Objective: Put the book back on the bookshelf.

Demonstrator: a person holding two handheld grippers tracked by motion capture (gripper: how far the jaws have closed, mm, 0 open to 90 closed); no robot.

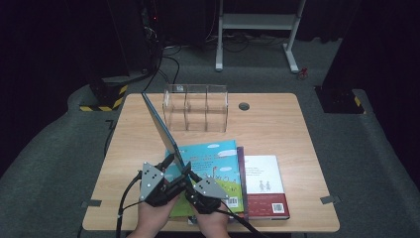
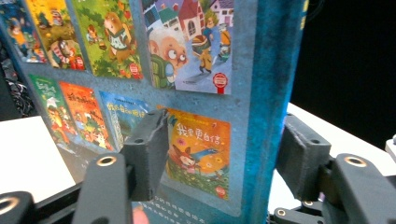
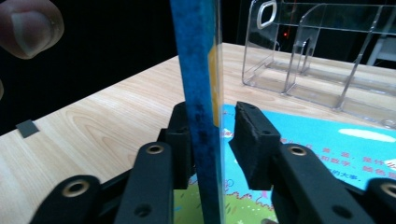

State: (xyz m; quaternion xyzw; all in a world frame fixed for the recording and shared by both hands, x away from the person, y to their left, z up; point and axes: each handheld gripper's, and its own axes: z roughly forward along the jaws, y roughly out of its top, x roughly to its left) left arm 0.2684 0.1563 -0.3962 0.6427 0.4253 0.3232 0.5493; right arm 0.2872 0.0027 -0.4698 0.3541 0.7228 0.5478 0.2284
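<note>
A blue book (image 1: 159, 124) stands on edge, tilted, above a stack of 3 flat books at the near edge of the table (image 1: 277, 124). Its lower corner sits between the 2 grippers.

Left gripper (image 1: 174, 159): jaws about half open, 1 on each side of the blue book (image 2: 196, 93). In the left gripper view the left pad lies against the back cover; the right pad stands just clear of the spine edge. No firm clamp is evident.

Right gripper (image 1: 189, 171): jaws slightly apart, straddling the book's thin edge (image 3: 201, 93). In the right gripper view the left pad appears to touch the book, while a gap shows before the right pad. The grip looks loose.

Below lies a cyan book (image 1: 218, 168) on the stack, with a white-covered book (image 1: 265, 181) beside it and a dark red one (image 1: 241, 173) between them. A clear rack (image 1: 195, 108) with 3 slots stands well behind, upright and empty.

Judged progress: the blue book is raised off the stack and roughly upright, so the lifting step appears done. What remains is to secure it in 1 gripper, carry it back to the rack and lower it into a slot. The 3 flat books are untouched, so the work appears to be at an early stage.
</note>
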